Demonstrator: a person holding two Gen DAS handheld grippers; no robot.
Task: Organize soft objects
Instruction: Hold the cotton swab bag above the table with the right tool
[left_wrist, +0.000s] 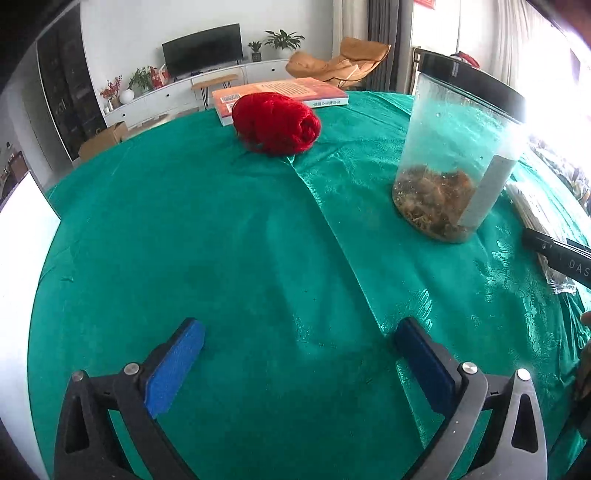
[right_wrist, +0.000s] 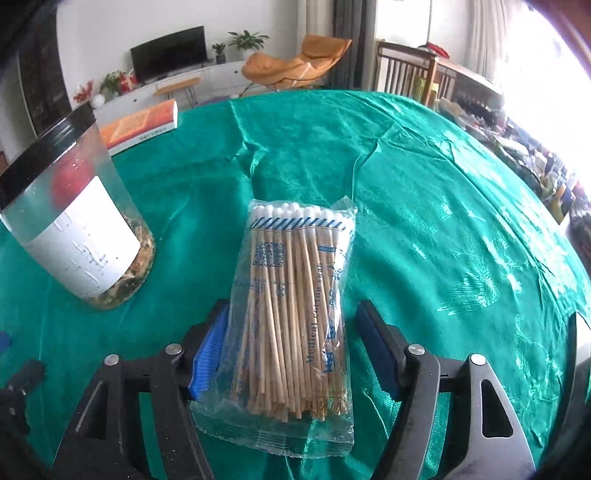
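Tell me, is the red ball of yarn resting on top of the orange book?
No: the red ball of yarn sits on the green satin tablecloth, just in front of the orange book.

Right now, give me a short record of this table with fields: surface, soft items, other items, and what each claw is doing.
surface: green tablecloth
soft items: red yarn ball, loose; cotton swab pack, lying flat
other items: clear jar with black lid, upright; book behind the yarn
left claw: open, empty, over bare cloth
right claw: open, straddling the swab pack; left pad at its edge, right pad apart
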